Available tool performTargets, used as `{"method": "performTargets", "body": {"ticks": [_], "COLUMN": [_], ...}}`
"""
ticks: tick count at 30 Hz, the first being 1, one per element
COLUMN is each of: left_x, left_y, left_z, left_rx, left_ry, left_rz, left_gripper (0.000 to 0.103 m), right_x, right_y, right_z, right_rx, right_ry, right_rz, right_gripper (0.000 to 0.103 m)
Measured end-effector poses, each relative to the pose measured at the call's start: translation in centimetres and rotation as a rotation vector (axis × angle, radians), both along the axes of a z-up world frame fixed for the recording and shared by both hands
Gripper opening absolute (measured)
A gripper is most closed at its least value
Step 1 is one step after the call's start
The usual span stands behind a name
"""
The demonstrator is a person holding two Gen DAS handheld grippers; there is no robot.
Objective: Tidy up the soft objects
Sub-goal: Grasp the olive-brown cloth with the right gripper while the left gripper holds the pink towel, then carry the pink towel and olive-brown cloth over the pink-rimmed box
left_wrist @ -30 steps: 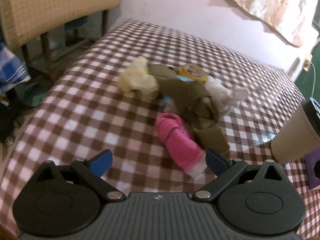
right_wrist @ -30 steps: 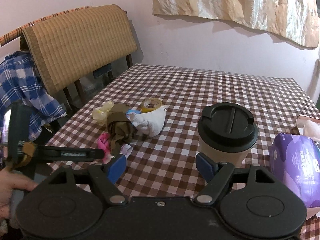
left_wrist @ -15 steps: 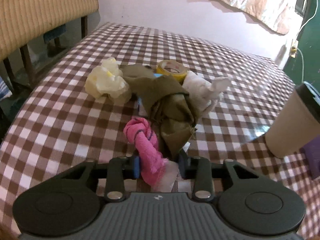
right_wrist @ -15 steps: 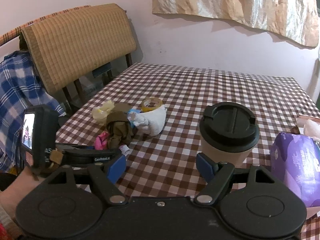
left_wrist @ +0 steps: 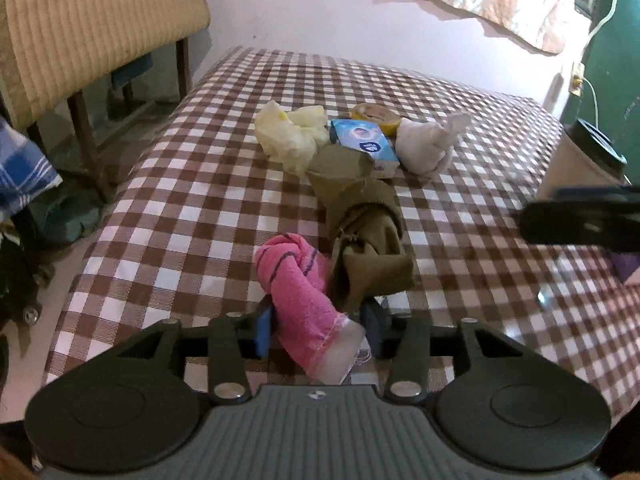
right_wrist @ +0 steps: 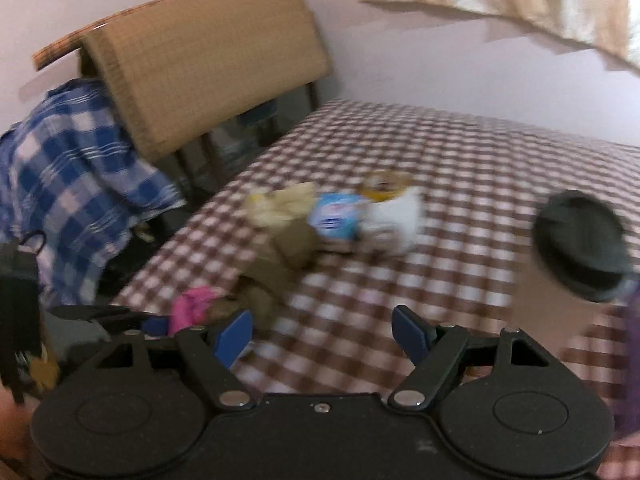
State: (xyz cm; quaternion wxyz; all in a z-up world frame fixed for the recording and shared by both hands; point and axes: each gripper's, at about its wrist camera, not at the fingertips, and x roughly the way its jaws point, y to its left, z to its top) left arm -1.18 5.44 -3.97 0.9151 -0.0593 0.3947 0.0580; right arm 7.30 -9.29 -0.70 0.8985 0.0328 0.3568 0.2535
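- The left gripper (left_wrist: 320, 330) sits at the near edge of the worktop (left_wrist: 192, 216), which is covered in a brown-and-white check cloth.
- Its jaws are partly apart and opening; the pink sock (left_wrist: 298, 280) lies between the blue pads, with its pale cuff end at the gripper body. Whether the pads press on it cannot be told for sure, though they sit tight against its sides.
- An olive-green cloth (left_wrist: 366, 236) lies touching the pink sock at its 2 o'clock side and trails away toward 12 o'clock.
- Beyond the olive cloth, at 12 o'clock from the left gripper, a cluster sits mid-worktop: a pale yellow cloth (left_wrist: 290, 138) at the 11 o'clock side, a blue packet (left_wrist: 364, 138) in the middle, a roll of yellow tape (left_wrist: 376, 114) behind it, and a white sock (left_wrist: 428, 146) at the 1 o'clock side.
- A paper cup with a black lid (left_wrist: 584, 164) stands at the 2 o'clock edge of the left wrist view, well apart from the cluster.
- The right gripper (right_wrist: 322, 330) hangs above the worktop with its jaws wide apart and nothing between them; this view is blurred.
- In the right wrist view the pink sock (right_wrist: 192, 306) shows at 10 o'clock of the right gripper, beside the left gripper (right_wrist: 132, 320).
- A chair draped with a tan mat (right_wrist: 208, 64) stands past the worktop at 11 o'clock.
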Motion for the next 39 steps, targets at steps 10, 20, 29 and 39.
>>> {"method": "performTargets", "body": {"ticks": [10, 20, 29, 39], "left_x": [0.0, 0.3, 2.1, 2.6], "left_y": [-0.3, 0.1, -0.4, -0.1], "left_z": [-0.5, -0.8, -1.3, 0.0], "left_rx": [0.003, -0.003, -0.004, -0.061], "left_ry": [-0.033, -0.041, -0.044, -0.063], "left_rz": [-0.021, 0.005, 0.014, 0.081], "left_gripper": [0.090, 0.099, 0.100, 0.023], "right_x": [3.7, 5.8, 2.8, -0.1], "right_y": [7.3, 5.7, 0.5, -0.8], "right_z": [-2.2, -4.2, -1.6, -0.4], "right_rx": [-0.042, -0.020, -0.030, -0.064], "right_ry": [0.041, 0.086, -0.023, -0.084], "right_rz": [0.064, -0.020, -0.074, -0.057], "right_gripper": [0.090, 0.054, 0.054, 0.054]}}
